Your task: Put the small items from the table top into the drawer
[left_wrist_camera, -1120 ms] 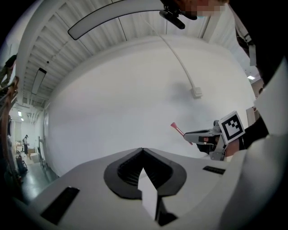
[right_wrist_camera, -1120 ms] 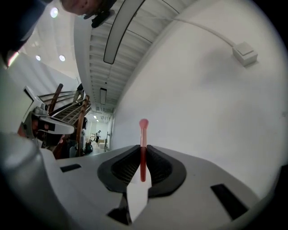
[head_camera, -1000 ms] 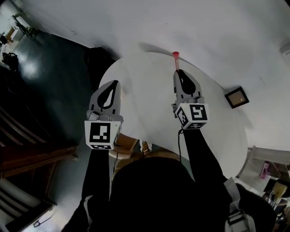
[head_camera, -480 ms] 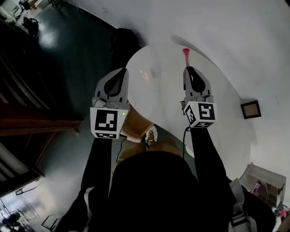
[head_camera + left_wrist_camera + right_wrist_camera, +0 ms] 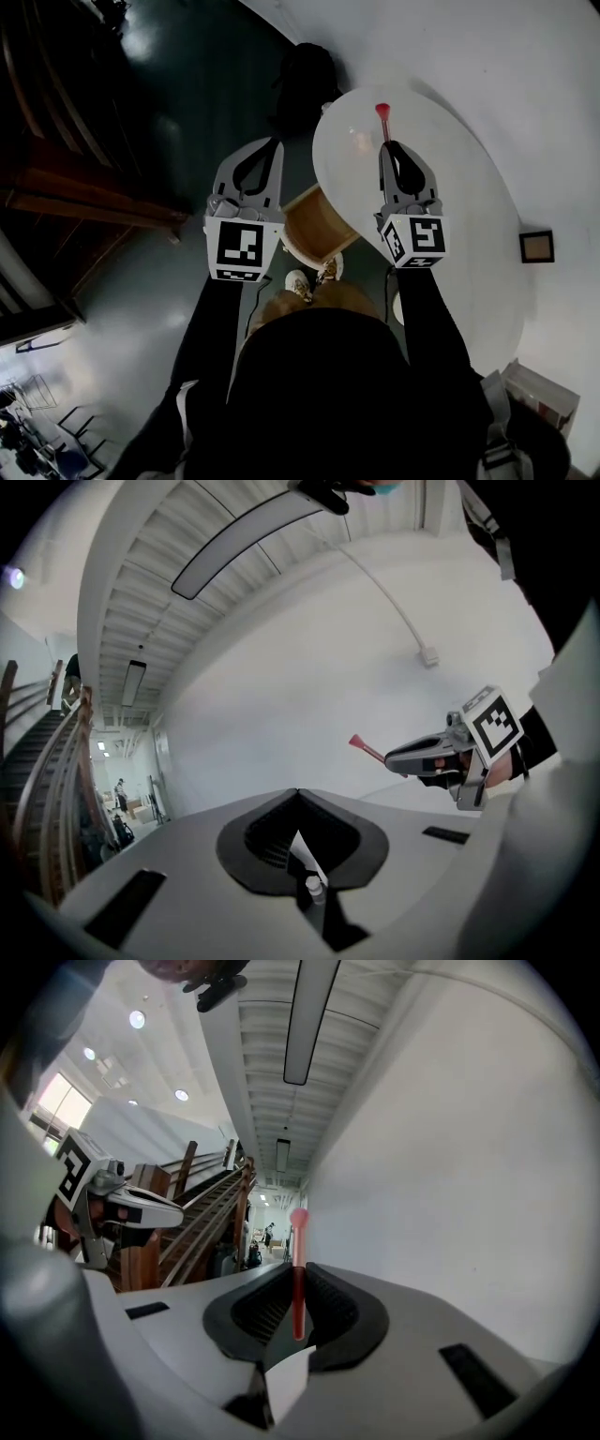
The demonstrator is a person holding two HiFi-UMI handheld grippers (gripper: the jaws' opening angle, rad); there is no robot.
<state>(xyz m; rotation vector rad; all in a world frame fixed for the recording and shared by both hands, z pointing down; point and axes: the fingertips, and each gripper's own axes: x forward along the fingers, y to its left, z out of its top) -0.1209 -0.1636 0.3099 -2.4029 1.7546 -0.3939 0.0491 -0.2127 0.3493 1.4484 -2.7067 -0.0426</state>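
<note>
Right gripper view: right hand-held gripper (image 5: 297,1267) clamps red stick (image 5: 298,1237) by its end; left hand-held gripper (image 5: 297,790) closed, empty. Risk: shallow hold lets stick pivot, drop

left gripper (image 5: 298,794) jaws meet with nothing between them; at right, the right gripper (image 5: 398,757) clamps a red stick (image 5: 364,748) against a white wall (image 5: 281,696).

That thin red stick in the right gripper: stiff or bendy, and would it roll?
Probably stiff: the red stick juts straight from the right gripper without drooping. Likely light, being so thin. It might roll on a table.
</note>
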